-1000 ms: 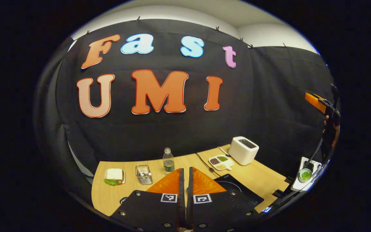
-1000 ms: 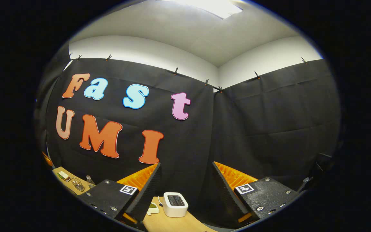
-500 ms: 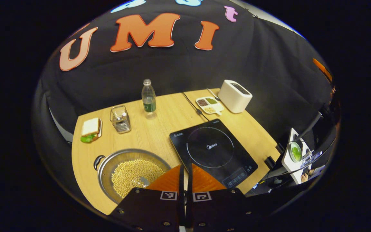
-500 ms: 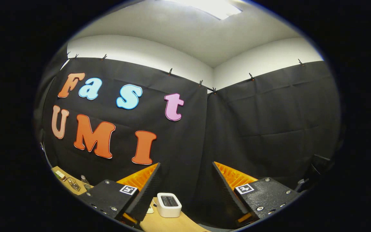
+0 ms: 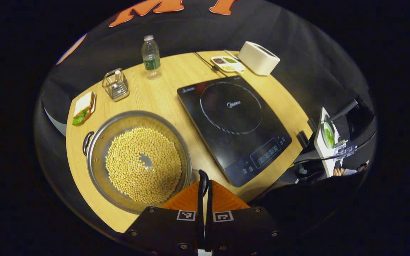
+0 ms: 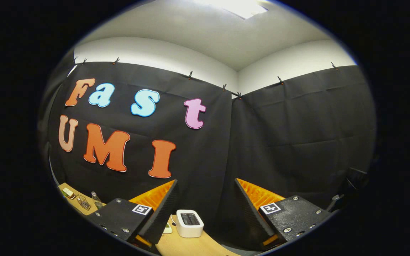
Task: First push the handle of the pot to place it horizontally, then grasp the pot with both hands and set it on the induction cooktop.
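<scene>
Sandwich (image 5: 83, 107): on a small plate at the far left edge of the tabletop (image 5: 162, 96), left of the wire basket.
Pot (image 5: 139, 161): a wide shallow metal pot on the near left part of the tabletop, its bottom covered with pale yellow beans, with a bare patch of metal near the middle.
Pot handles: one dark handle (image 5: 87, 141) sticks out at the pot's left rim; the other handle (image 5: 203, 177) stands on the near right rim, just in front of the left claw's tips.
Wire basket (image 5: 115, 85): behind the pot, holding a small bottle or shaker.
Water bottle (image 5: 151, 57): upright at the far side of the tabletop, right of the wire basket.
Left claw (image 5: 205, 195): at the bottom of the left gripper view, fingers pressed together with only a thin slit between them, pinching nothing, hovering over the near edge of the tabletop between pot and cooktop.
Cooktop (image 5: 234, 124): flat black slab right of the pot and apart from it, control panel toward the near right corner, nothing on its ring.
Divided dish (image 5: 228, 64): small tray with dark, green and pale fillings, behind the cooktop.
Toaster (image 5: 258, 57): white, at the far right corner, just beside the divided dish; also low in the right gripper view (image 6: 189, 223).
Right claw (image 6: 205, 209): fingers spread wide, holding nothing, aimed at the black cloth wall above the toaster.
</scene>
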A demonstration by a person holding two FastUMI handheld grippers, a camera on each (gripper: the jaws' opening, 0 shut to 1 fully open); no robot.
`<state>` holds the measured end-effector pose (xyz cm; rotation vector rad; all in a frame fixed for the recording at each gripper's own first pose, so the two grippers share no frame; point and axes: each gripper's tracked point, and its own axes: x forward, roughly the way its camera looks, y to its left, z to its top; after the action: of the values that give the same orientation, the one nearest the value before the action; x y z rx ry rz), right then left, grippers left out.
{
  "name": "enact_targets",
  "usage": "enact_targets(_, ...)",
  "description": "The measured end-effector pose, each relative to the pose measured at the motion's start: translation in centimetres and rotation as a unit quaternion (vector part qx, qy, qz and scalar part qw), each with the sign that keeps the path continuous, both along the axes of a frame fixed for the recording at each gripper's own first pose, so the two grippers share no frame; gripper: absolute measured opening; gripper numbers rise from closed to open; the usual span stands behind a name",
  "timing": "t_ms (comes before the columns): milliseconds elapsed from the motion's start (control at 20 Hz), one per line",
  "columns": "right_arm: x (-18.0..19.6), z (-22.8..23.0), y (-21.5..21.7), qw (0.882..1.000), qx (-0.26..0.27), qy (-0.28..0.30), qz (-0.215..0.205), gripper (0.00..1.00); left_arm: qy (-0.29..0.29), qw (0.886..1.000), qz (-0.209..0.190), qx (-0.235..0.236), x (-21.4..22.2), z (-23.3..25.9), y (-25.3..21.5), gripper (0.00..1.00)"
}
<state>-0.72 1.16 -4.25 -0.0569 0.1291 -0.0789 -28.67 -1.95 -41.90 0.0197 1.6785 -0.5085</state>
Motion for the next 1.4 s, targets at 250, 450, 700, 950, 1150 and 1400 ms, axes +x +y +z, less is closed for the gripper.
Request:
enact_targets(250,0.0,-0.4,-0.2,1.000,-0.002,0.006,-0.003,0.95,0.070,0.997,-0.030,0.019,-5.2,-0.8,1.7,0.03)
enact_targets(450,-0.1,-0.7,-0.4,1.000,-0.002,0.009,-0.004,0.95,0.102,0.993,-0.038,0.037,-7.4,-1.4,3.4,0.03)
enact_targets(700,-0.4,-1.2,-1.0,1.000,-0.004,0.014,-0.009,0.95,0.137,0.987,-0.036,0.071,-9.0,-2.8,5.5,0.03)
enact_targets(950,-1.1,-1.8,-2.1,1.000,-0.003,0.023,-0.021,0.95,0.126,0.987,-0.055,0.089,-8.1,-4.1,5.9,0.03)
enact_targets(1150,-1.7,-2.7,-2.4,0.999,0.002,0.031,-0.029,0.95,0.117,0.988,-0.062,0.082,-7.2,-5.2,4.1,0.03)
enact_targets(1400,-2.8,-3.7,-3.1,0.998,-0.002,0.044,-0.040,0.95,0.097,0.990,-0.066,0.079,-5.7,-6.7,2.4,0.02)
